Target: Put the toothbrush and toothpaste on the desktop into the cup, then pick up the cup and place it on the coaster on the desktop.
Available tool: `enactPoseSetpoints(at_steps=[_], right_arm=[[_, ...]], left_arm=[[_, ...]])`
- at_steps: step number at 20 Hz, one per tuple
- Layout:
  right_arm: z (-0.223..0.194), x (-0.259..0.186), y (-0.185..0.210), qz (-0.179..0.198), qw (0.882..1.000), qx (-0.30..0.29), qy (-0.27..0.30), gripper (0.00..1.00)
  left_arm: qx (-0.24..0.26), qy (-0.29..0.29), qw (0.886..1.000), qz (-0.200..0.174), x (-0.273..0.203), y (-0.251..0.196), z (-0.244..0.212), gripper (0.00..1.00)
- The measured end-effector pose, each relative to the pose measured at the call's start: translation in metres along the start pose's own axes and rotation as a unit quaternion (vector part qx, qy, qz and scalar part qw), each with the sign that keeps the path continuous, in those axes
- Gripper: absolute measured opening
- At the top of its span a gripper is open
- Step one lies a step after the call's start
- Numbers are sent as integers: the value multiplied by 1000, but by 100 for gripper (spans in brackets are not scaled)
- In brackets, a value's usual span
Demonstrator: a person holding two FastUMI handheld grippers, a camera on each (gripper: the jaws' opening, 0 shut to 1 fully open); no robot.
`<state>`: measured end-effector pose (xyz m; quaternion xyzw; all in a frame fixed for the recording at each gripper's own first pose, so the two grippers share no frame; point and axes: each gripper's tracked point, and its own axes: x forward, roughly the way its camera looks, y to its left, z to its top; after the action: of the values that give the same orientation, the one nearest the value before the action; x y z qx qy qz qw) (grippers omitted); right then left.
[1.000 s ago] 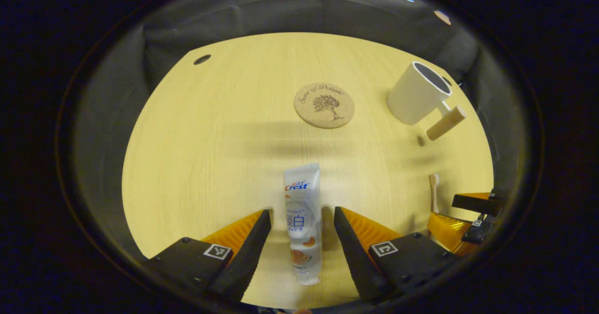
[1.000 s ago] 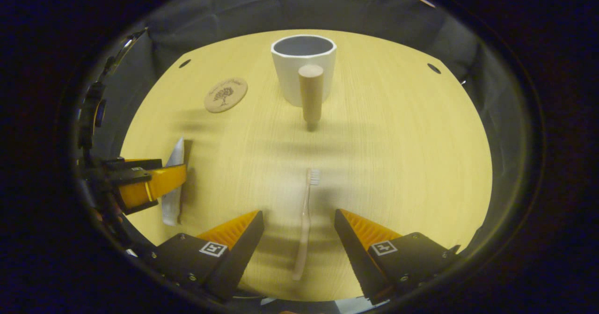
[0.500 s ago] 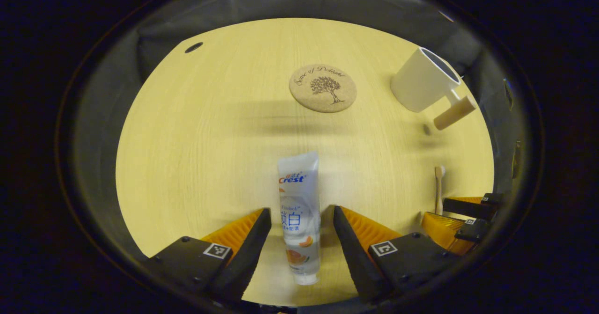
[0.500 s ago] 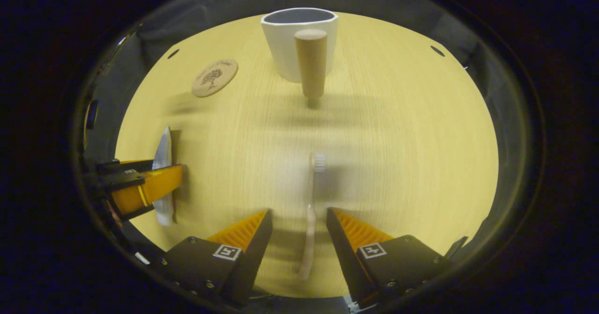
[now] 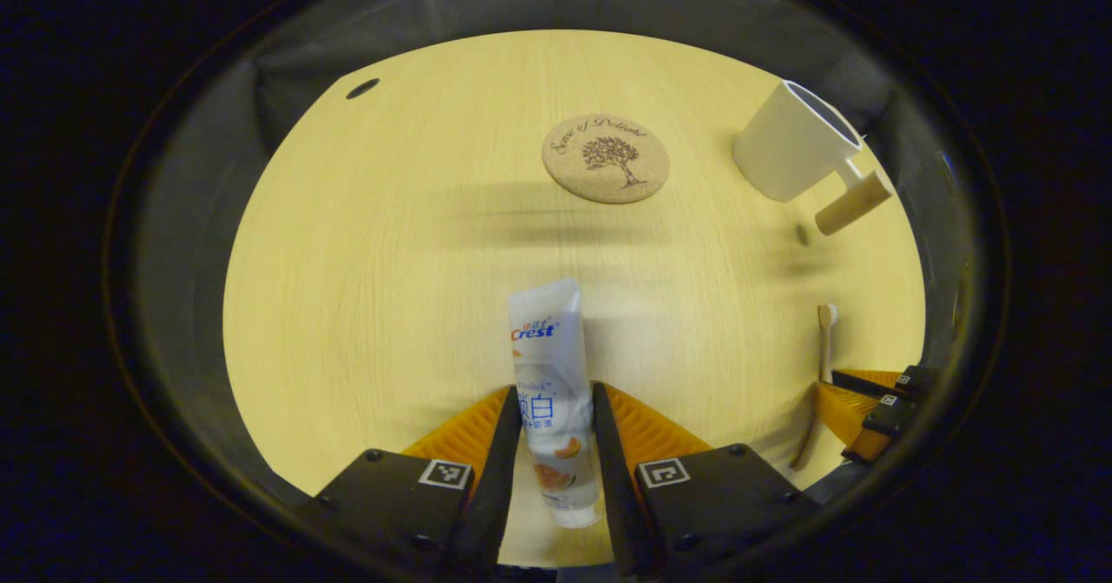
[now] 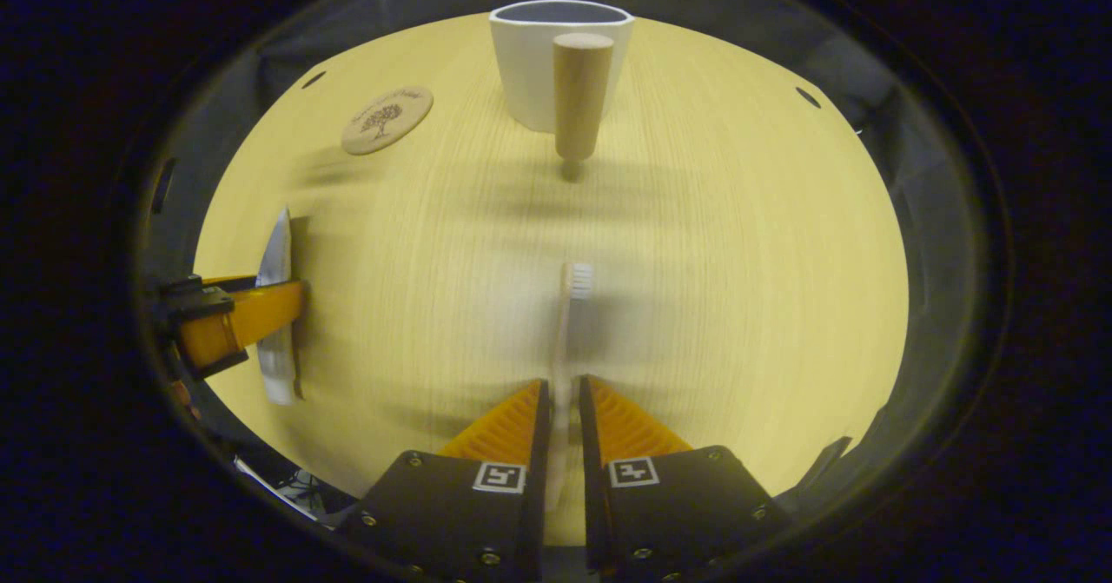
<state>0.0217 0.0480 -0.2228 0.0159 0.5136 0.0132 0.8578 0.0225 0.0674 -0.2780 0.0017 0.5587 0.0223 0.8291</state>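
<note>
L gripper (image 5: 556, 405) clamps toothpaste (image 5: 549, 366) mid-tube, R gripper (image 6: 558, 396) pinches toothbrush (image 6: 566, 331) handle, prob. for lift to cup (image 6: 540, 62); contact looks firm.

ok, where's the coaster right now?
The coaster lies flat on the table, far side: left gripper view has it beyond the toothpaste, left of the cup. Nothing is on it.

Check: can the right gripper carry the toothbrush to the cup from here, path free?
Probably yes. The right gripper is shut on the toothbrush, and the cup stands straight ahead across bare desktop. Only its handle juts toward the gripper.
</note>
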Motion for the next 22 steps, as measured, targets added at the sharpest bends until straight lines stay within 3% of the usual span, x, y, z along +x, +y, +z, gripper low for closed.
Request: enactPoseSetpoints(at_steps=[1,3,6,7,10,16,22], right_arm=[[4,5,-2,2,1000,-1,-9,21],[2,1,-2,13,1000,6,-12,9],[3,-1,0,43,998,30,-16,6],[4,-2,0,49,998,34,-20,6],[5,-4,0,52,998,26,-36,3],[14,-18,6,52,996,8,-77,3],[37,-43,12,47,985,-10,-164,3]], left_arm=[[1,-1,1000,-1,1,-1,0,52],[3,-2,1000,-3,0,-2,1,49],[10,-9,1000,-4,-1,0,1,43],[10,-11,1000,-5,-2,0,1,33],[11,-24,1000,-7,-3,3,4,25],[11,-64,998,-13,-13,0,15,25],[10,-135,991,-19,-35,-6,35,25]])
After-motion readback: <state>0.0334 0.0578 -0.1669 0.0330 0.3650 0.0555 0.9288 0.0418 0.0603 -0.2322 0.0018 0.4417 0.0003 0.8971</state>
